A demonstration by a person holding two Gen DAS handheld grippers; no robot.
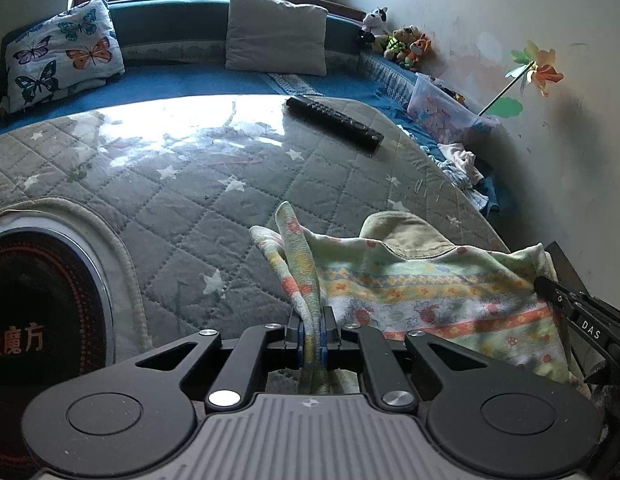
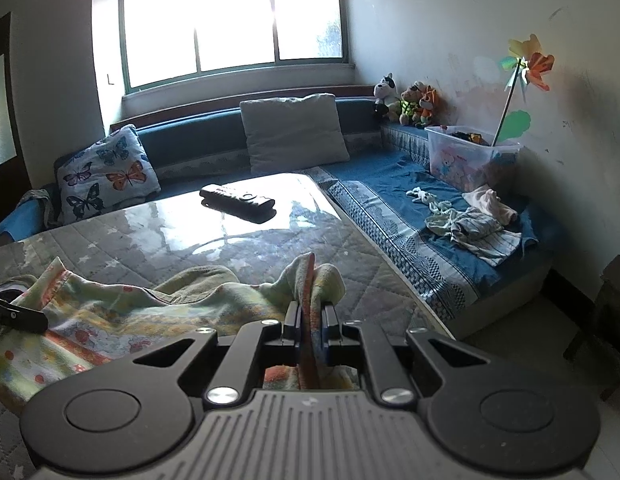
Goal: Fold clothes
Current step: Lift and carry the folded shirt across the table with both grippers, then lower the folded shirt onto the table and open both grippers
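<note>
Garment on quilted table | remote beyond | heater left

Pale green floral garment (orange bands), grey star-quilted table cover, perhaps glazed.

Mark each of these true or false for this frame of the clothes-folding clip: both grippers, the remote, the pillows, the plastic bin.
1. Both grippers are clamped on the same floral cloth. True: the left gripper and the right gripper each pinch a bunched edge of it.
2. The remote control lies on the sofa seat. False: it lies on the glossy table top.
3. The butterfly pillow leans at the sofa's left end. True.
4. The plain grey cushion lies flat on the table. False: it stands against the sofa backrest.
5. The clear plastic bin is on the floor. False: it sits on the sofa by the wall, with a pinwheel rising from it.
</note>
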